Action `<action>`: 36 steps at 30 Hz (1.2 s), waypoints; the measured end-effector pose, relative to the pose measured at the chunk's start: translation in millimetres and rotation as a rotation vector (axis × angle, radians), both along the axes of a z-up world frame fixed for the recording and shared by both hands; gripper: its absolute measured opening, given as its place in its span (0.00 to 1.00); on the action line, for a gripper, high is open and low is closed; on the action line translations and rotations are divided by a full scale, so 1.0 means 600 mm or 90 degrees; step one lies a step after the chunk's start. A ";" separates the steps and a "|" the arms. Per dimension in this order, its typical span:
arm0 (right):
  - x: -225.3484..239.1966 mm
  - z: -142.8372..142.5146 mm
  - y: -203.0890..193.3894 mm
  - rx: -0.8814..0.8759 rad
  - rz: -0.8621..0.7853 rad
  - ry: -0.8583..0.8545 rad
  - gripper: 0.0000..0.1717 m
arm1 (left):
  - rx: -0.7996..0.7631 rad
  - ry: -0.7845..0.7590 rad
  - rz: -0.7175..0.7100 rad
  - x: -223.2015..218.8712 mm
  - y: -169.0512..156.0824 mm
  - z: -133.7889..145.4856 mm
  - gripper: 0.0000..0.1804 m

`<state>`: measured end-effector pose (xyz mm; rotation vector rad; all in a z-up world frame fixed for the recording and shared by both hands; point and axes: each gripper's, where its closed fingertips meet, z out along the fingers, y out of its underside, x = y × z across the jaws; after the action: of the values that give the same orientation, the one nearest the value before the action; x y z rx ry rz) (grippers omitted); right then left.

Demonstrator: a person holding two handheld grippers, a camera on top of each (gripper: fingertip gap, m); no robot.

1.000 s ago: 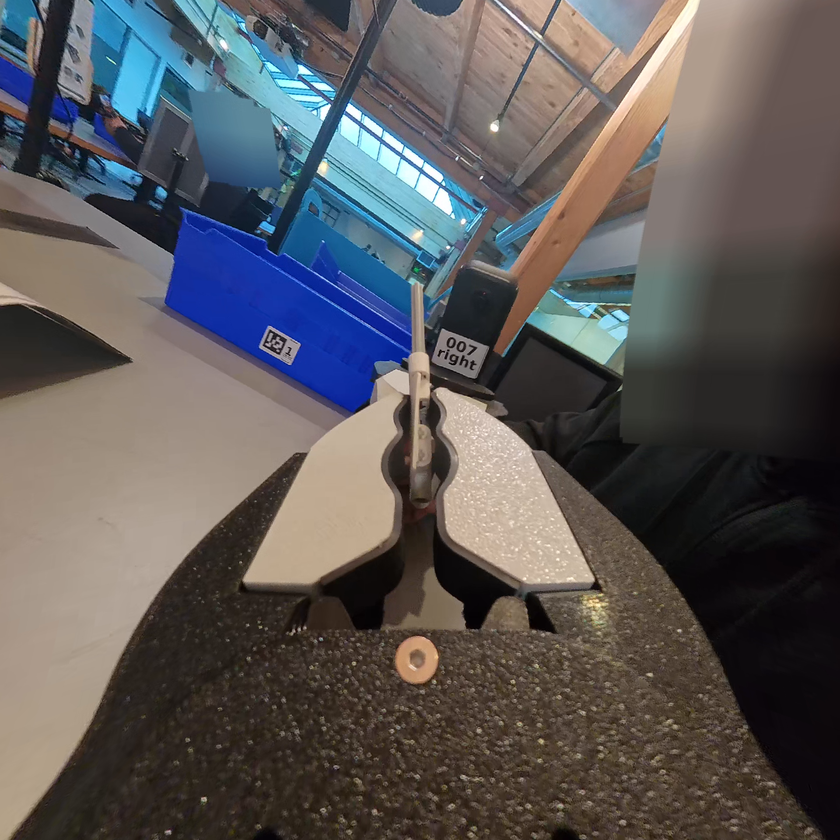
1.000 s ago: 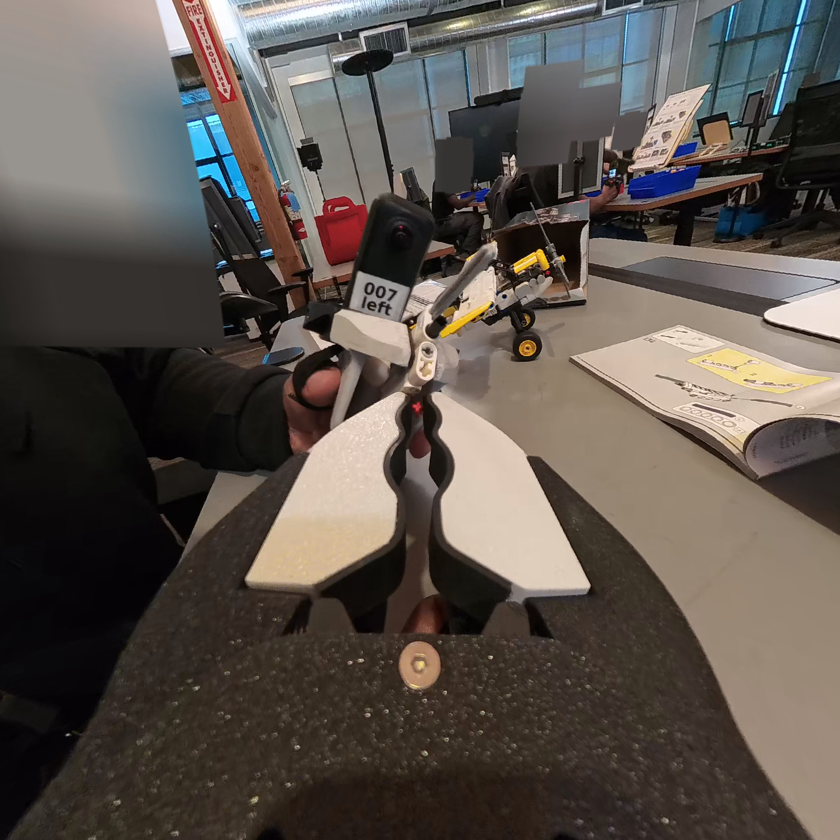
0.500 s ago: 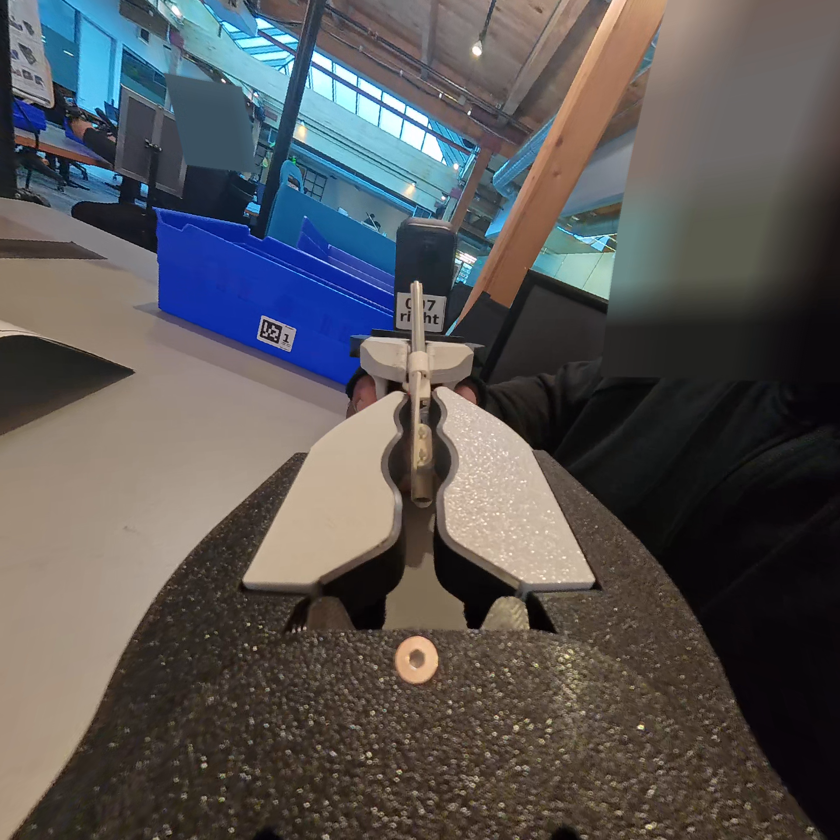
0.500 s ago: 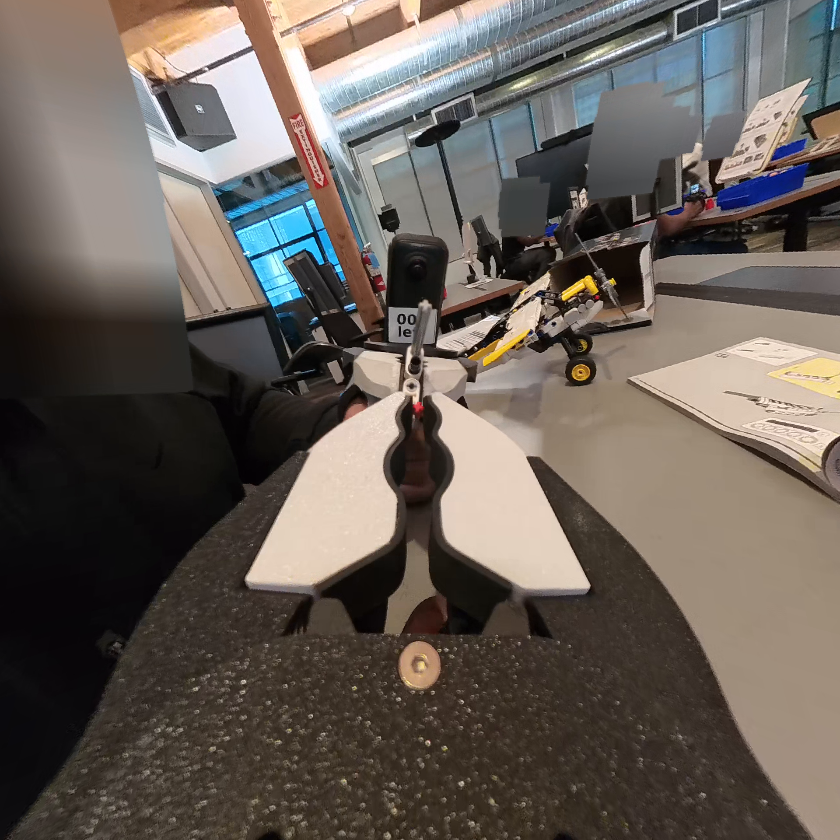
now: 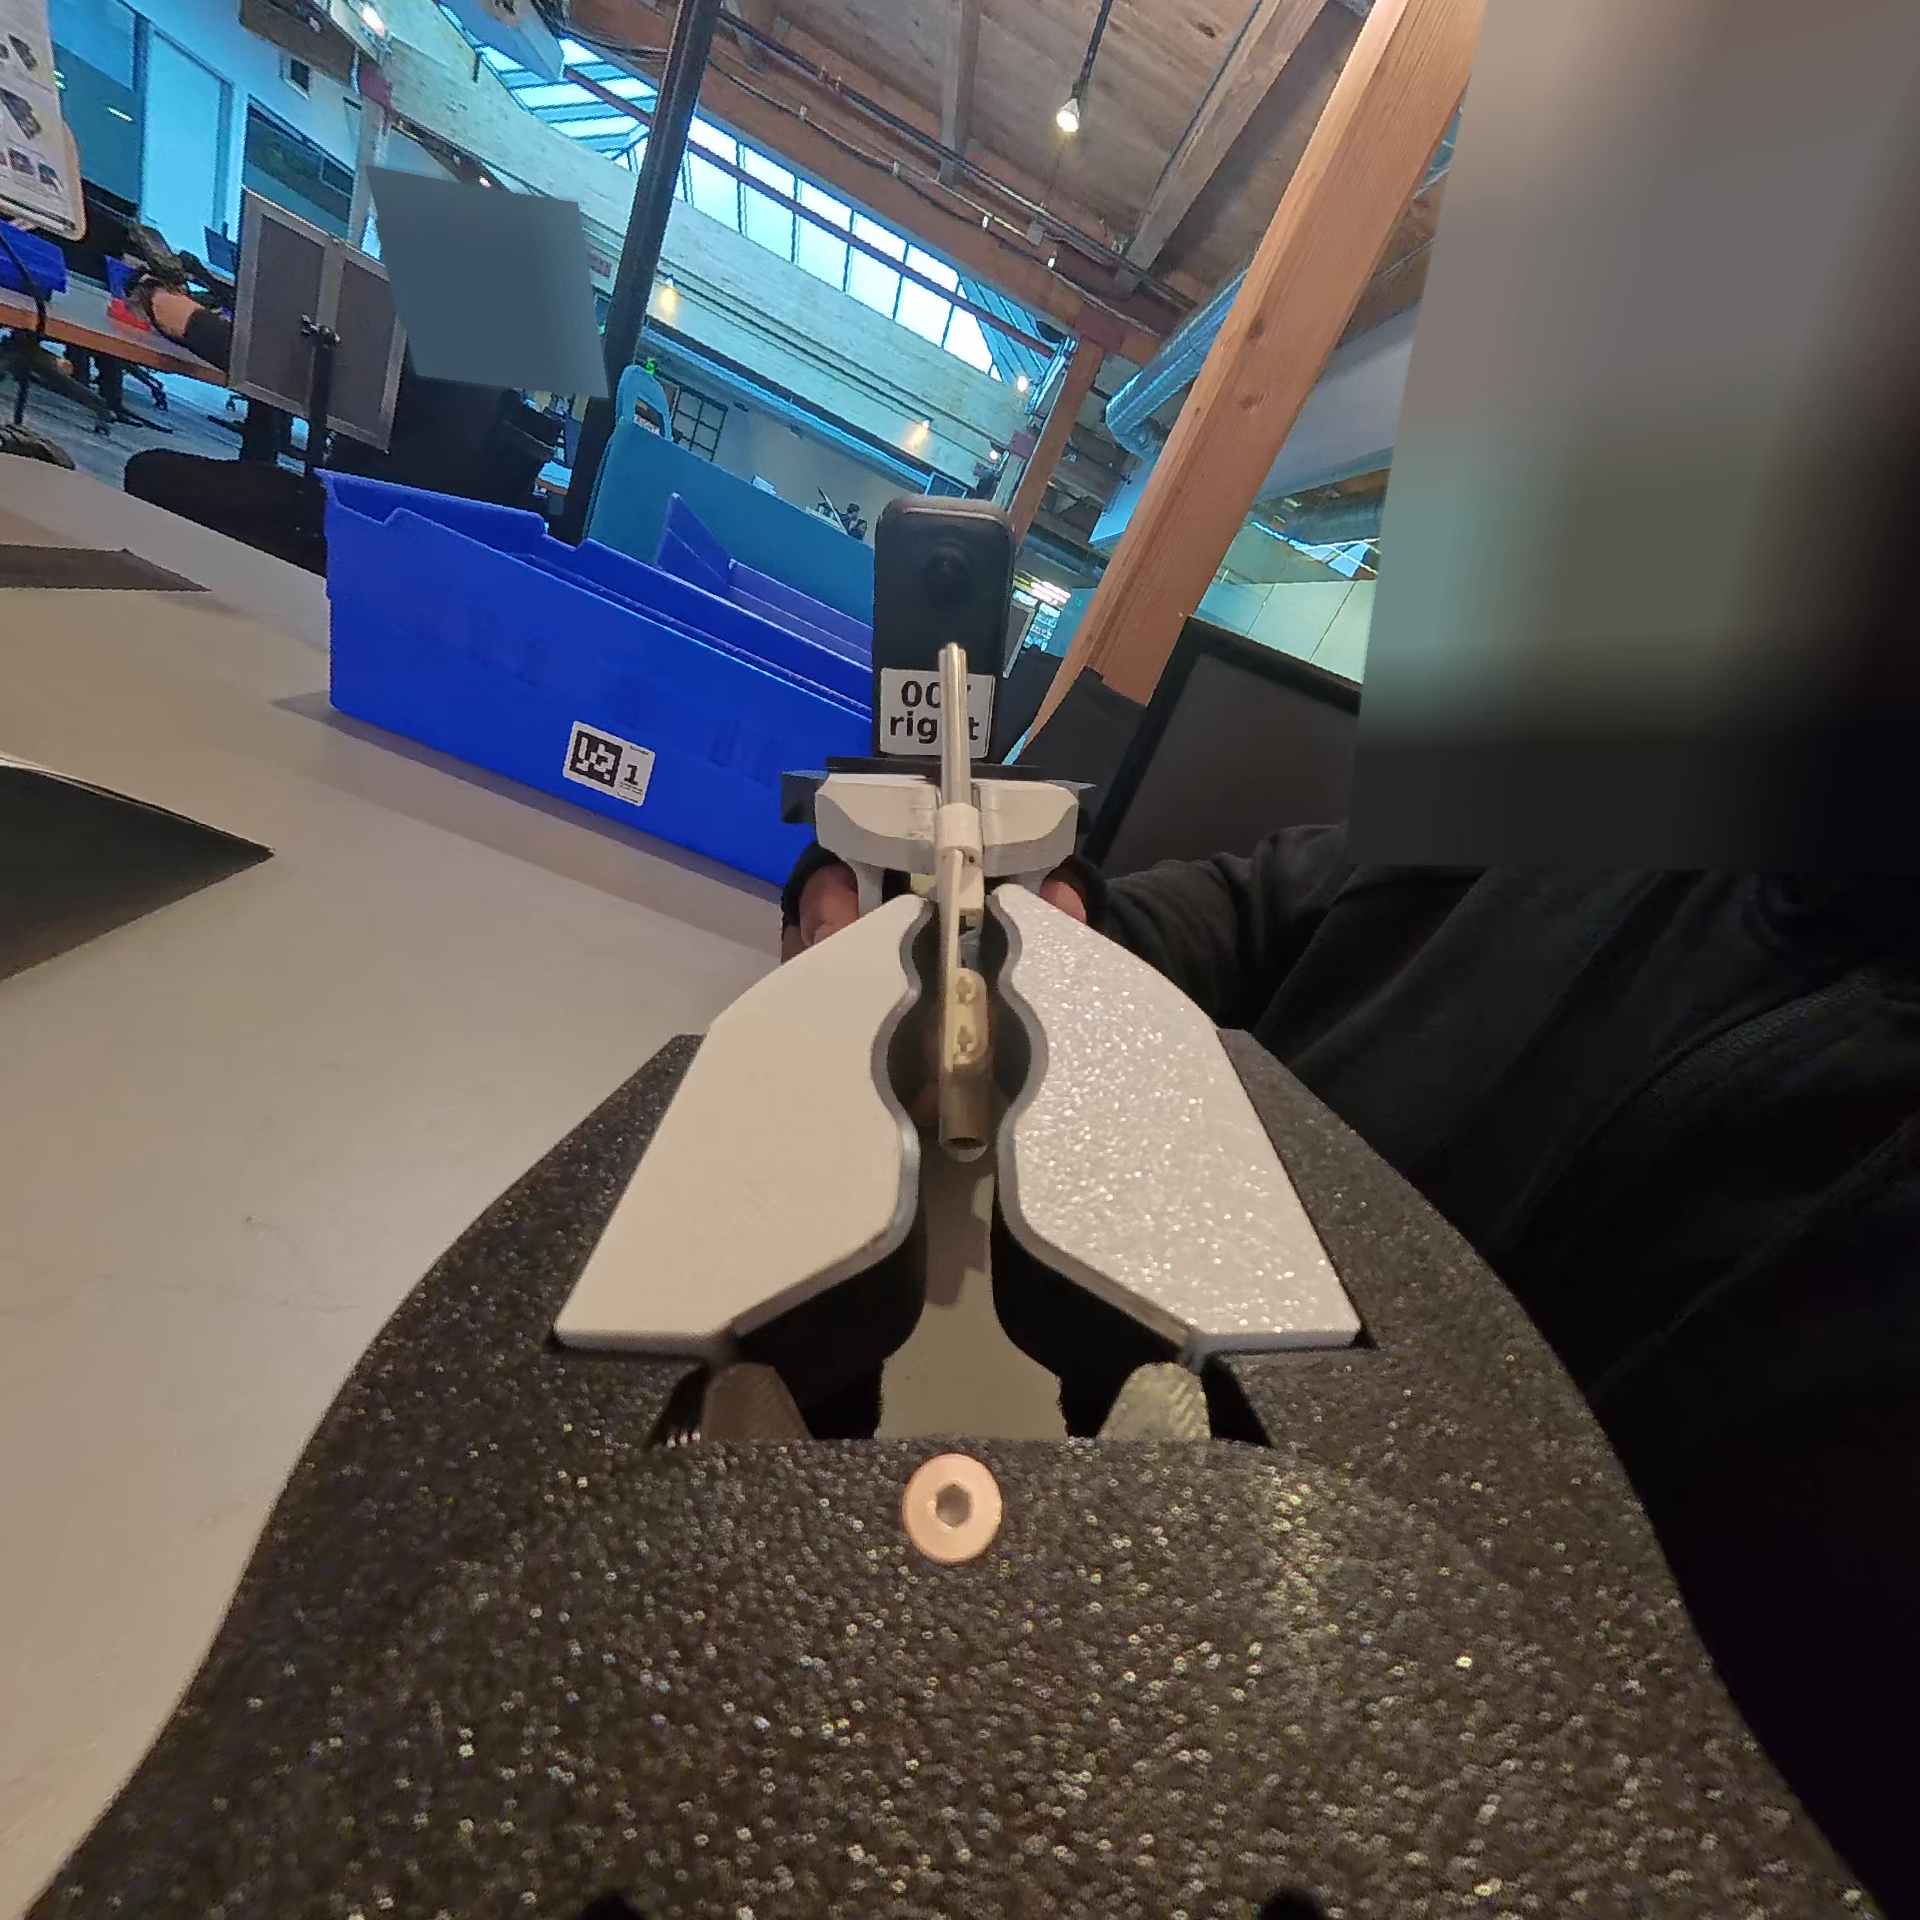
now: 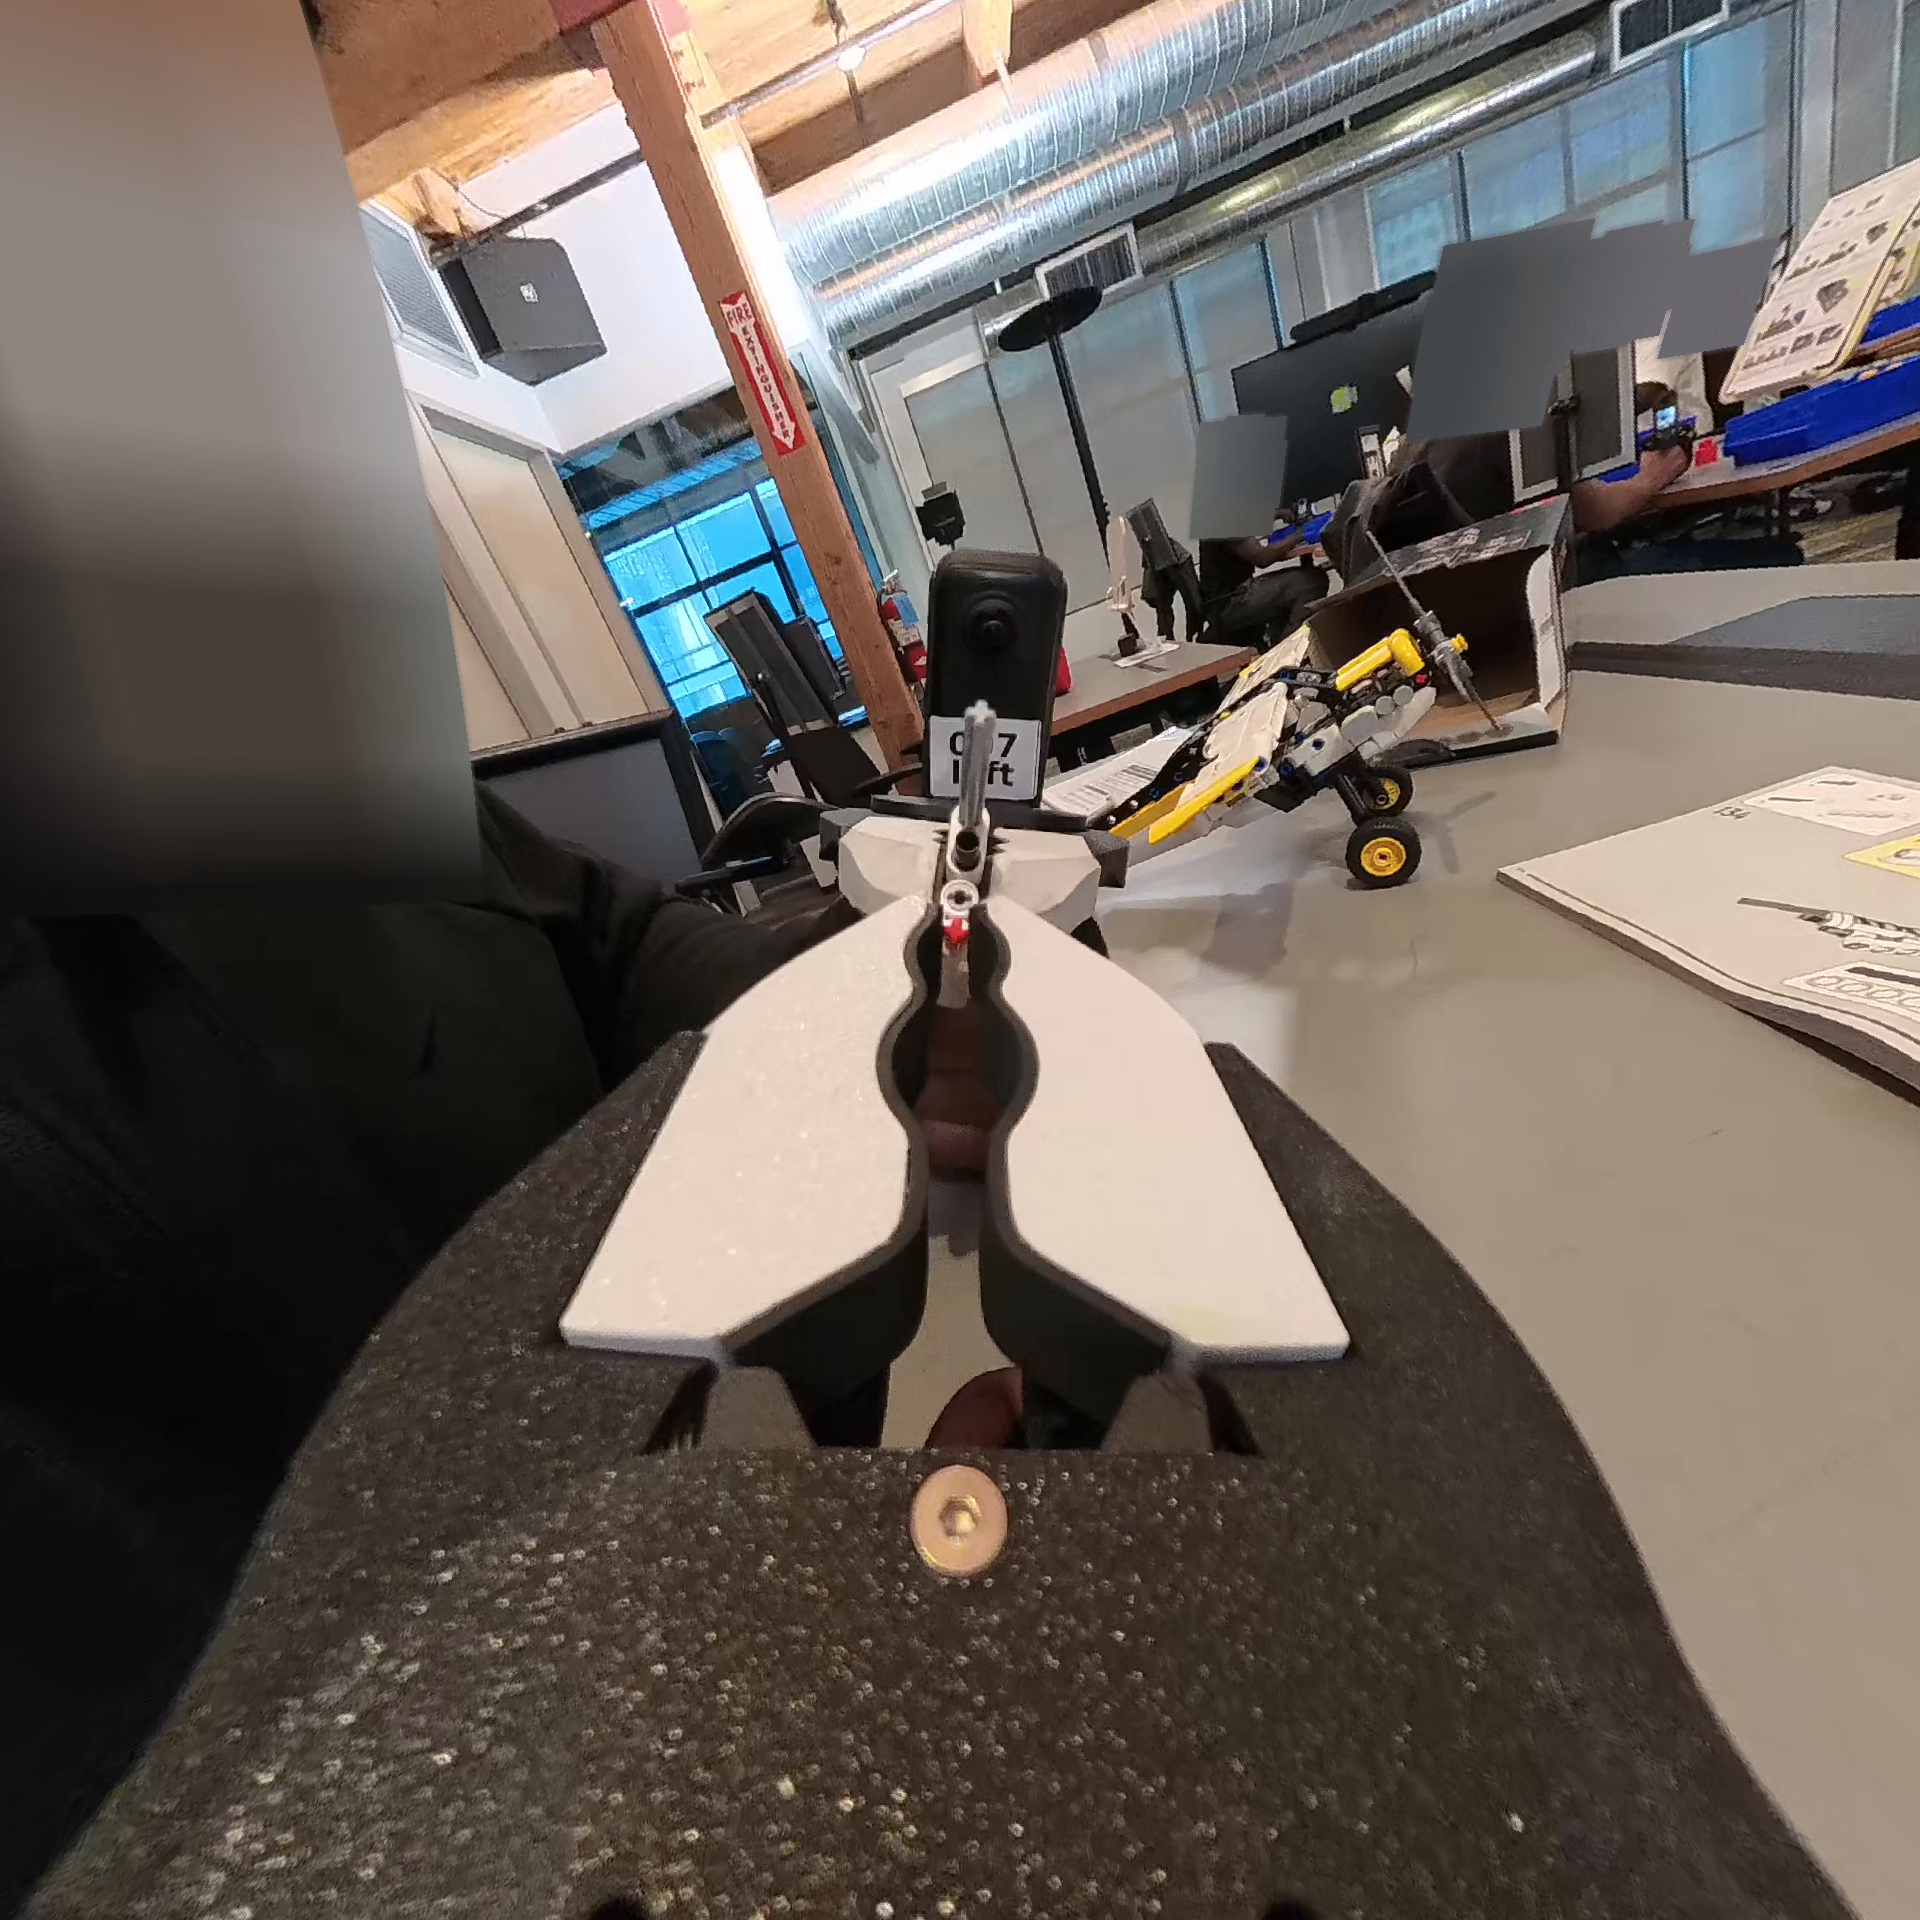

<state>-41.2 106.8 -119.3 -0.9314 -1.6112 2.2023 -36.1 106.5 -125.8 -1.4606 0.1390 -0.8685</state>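
Here the left gripper (image 5: 957, 920) clamps a slim pale-grey plastic building-toy beam (image 5: 954, 997), and the right gripper (image 6: 957, 920) pinches a small white connector piece with a red pin (image 6: 954, 920).

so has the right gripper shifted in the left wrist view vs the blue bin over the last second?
Yes. The right gripper has swung left toward the blue bin and now faces the camera head-on, its hanging tag overlapping the bin's end.

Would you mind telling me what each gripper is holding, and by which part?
The left gripper clamps a light grey toy-brick beam assembly near its lower middle. The right gripper pinches a small white connector with a red pin by its sides.
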 end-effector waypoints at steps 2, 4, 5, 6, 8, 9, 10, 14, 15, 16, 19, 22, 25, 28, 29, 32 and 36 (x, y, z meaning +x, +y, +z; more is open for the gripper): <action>0.001 0.000 -0.001 0.003 0.003 0.000 0.02 | 0.001 0.003 -0.001 0.001 0.000 0.000 0.04; 0.001 0.000 -0.002 0.009 0.004 -0.003 0.02 | -0.001 0.005 -0.002 0.002 -0.001 -0.001 0.04; 0.001 -0.001 -0.002 0.012 0.006 -0.004 0.02 | -0.002 0.006 -0.003 0.002 -0.001 -0.001 0.04; 0.002 -0.001 -0.002 0.015 0.009 -0.005 0.02 | -0.002 0.007 -0.003 0.003 -0.001 -0.002 0.04; 0.004 -0.001 -0.003 0.015 0.018 -0.006 0.02 | -0.001 0.003 -0.009 0.006 -0.001 -0.001 0.04; 0.005 -0.001 -0.003 0.013 0.022 -0.007 0.02 | 0.000 -0.001 -0.009 0.006 -0.001 -0.001 0.04; 0.005 -0.001 -0.003 0.011 0.022 -0.009 0.02 | 0.000 -0.004 -0.008 0.006 -0.001 -0.001 0.04; 0.004 0.000 -0.002 0.006 0.017 -0.008 0.02 | 0.002 -0.013 -0.003 0.006 0.000 0.001 0.04; 0.004 0.001 -0.002 0.004 0.015 -0.007 0.02 | 0.002 -0.015 -0.001 0.006 0.001 0.001 0.04; 0.004 0.001 -0.002 0.003 0.012 -0.006 0.02 | 0.003 -0.016 0.002 0.006 0.001 0.001 0.04; 0.002 0.001 -0.001 0.004 -0.001 -0.003 0.02 | 0.004 -0.020 0.011 0.004 0.002 0.001 0.04; 0.000 0.001 0.000 0.004 -0.012 -0.004 0.02 | 0.005 -0.024 0.022 0.002 0.003 0.002 0.04; -0.002 0.001 0.000 0.000 -0.024 -0.002 0.02 | 0.011 -0.045 0.031 -0.003 0.004 0.006 0.04; -0.001 0.002 -0.001 0.005 -0.031 0.003 0.02 | 0.014 -0.042 0.029 -0.001 0.002 0.007 0.04; -0.001 0.002 -0.001 0.004 -0.032 0.002 0.03 | 0.013 -0.042 0.029 -0.002 0.002 0.007 0.04; -0.002 -0.001 -0.001 0.007 -0.025 -0.006 0.03 | 0.005 -0.035 0.027 -0.001 0.003 0.004 0.04; 0.001 -0.003 -0.002 0.016 -0.009 -0.018 0.02 | 0.000 -0.019 0.026 0.001 0.002 0.001 0.04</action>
<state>-40.8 105.3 -121.2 -0.9681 -1.6351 2.1640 -35.5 107.8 -125.0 -1.4447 0.0873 -0.8560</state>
